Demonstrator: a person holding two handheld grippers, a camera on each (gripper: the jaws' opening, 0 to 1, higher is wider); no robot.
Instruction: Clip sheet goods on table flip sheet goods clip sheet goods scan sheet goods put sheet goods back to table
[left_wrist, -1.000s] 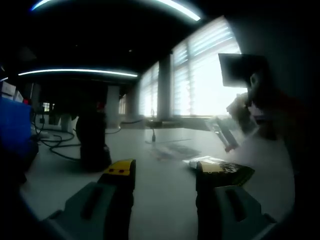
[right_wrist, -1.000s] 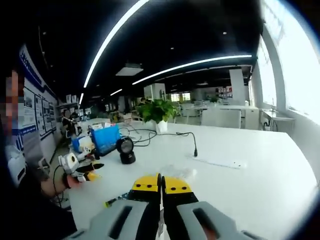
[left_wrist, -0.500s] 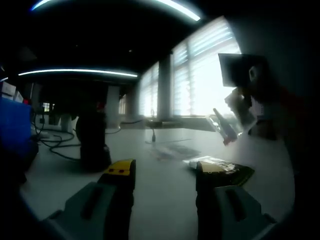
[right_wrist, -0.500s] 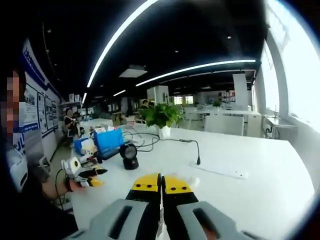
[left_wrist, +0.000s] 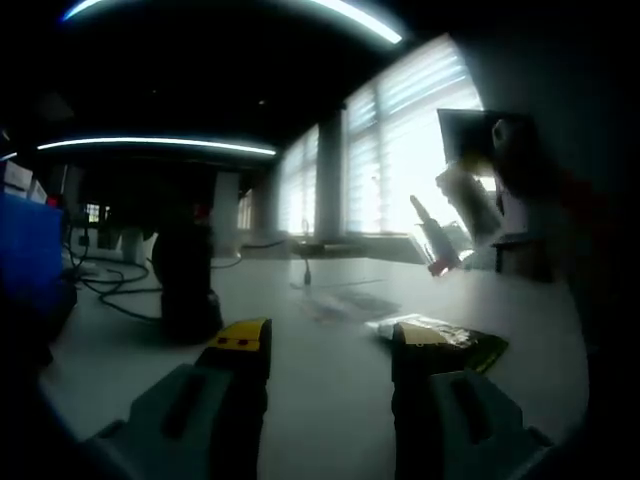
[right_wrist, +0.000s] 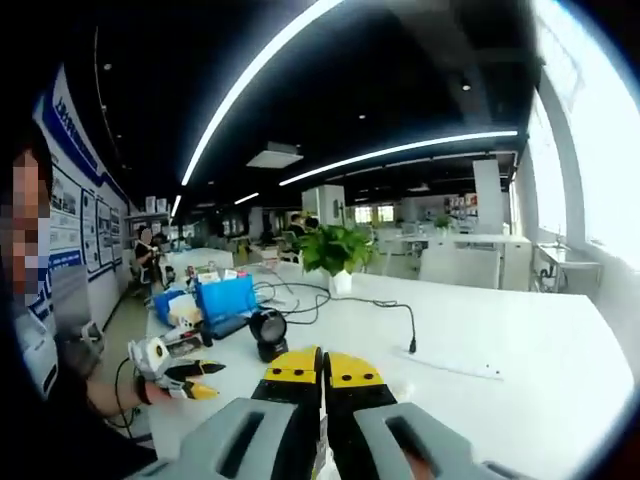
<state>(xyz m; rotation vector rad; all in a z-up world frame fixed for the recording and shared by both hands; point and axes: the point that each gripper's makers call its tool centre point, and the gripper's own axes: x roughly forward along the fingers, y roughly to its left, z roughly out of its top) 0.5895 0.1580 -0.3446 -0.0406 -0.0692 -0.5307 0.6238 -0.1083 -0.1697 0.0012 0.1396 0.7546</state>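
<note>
My left gripper (left_wrist: 330, 345) hovers low over the white table (left_wrist: 320, 400), open with nothing between its jaws. Just beyond its right jaw a dark and yellow sheet packet (left_wrist: 445, 335) lies flat on the table. A black scanner (left_wrist: 186, 285) stands on the left. Against the bright window, the right gripper (left_wrist: 465, 195) is raised in a person's hand, holding a thin packet (left_wrist: 436, 242) seen edge-on. In the right gripper view my right gripper (right_wrist: 322, 368) has its yellow tips pressed together. There the left gripper (right_wrist: 200, 378) appears at lower left, and the scanner (right_wrist: 268, 335) is beyond it.
A blue box (right_wrist: 225, 297) with cables stands behind the scanner. A potted plant (right_wrist: 337, 250) sits at the table's far side. A gooseneck microphone (right_wrist: 412, 338) on a flat base is at the right. A person (right_wrist: 40, 380) stands at the left.
The right gripper has risen with the thin packet and tilted it more upright against the window. The left gripper and the packet on the table have stayed put.
</note>
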